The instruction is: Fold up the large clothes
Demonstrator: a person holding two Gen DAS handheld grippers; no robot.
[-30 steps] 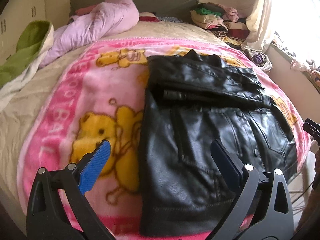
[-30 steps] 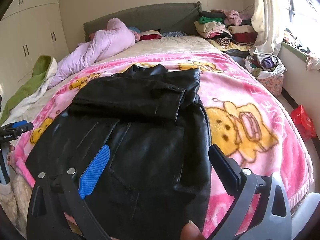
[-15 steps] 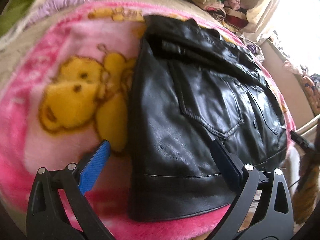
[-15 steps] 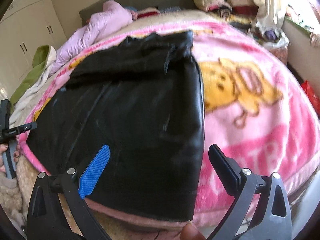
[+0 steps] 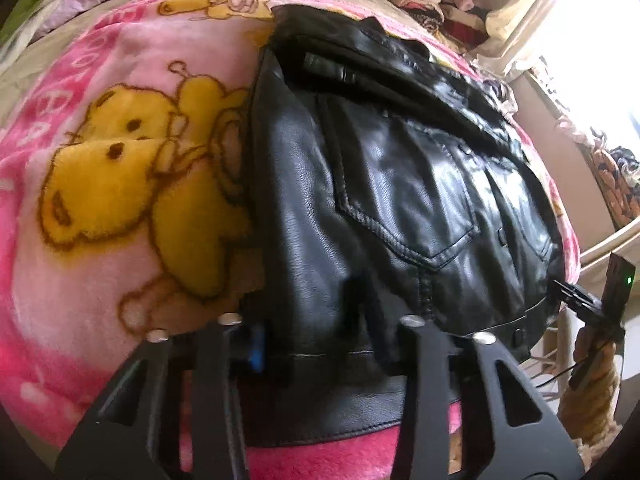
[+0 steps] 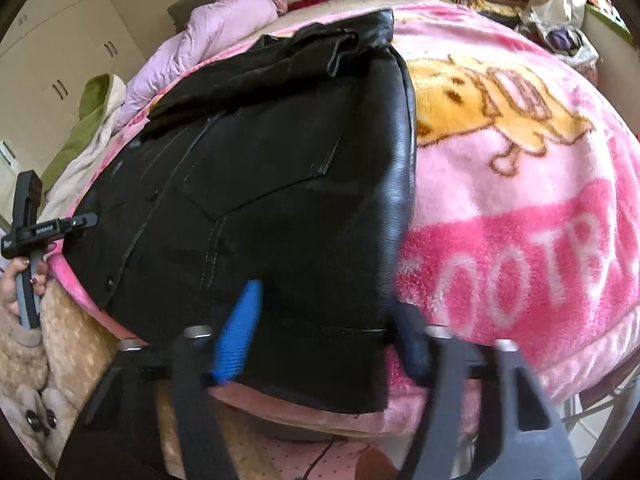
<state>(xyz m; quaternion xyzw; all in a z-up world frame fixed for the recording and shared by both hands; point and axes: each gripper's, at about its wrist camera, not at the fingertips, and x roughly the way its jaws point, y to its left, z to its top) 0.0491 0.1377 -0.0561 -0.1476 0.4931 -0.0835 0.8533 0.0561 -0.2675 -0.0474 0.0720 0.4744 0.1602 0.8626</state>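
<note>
Two claws sit at the near hem of the black leather jacket (image 5: 384, 200), which lies flat on the pink cartoon blanket (image 5: 120, 184) on the bed, sleeves already folded across its top. A second ago both hovered wide open above the bed; now both are dropped down to the hem and their jaws have just been closing with leather between them. Left claw (image 5: 320, 344) is pinched on the hem near the jacket's left corner, leather bunched up between the fingers. Right claw (image 6: 320, 328) is on the hem at the right corner; blue pad (image 6: 240, 328) lies against the leather and the other finger sits at the jacket's edge, so it reads as gripping, though motion blur keeps that from being certain. Judgement: both bottom corners are taken, so the next step is likely lifting the hem and carrying it toward the collar for the halving fold.

Writing: the blanket band in the right view shows letters "OOTB", partly cut off. No brand is legible on the jacket.
</note>
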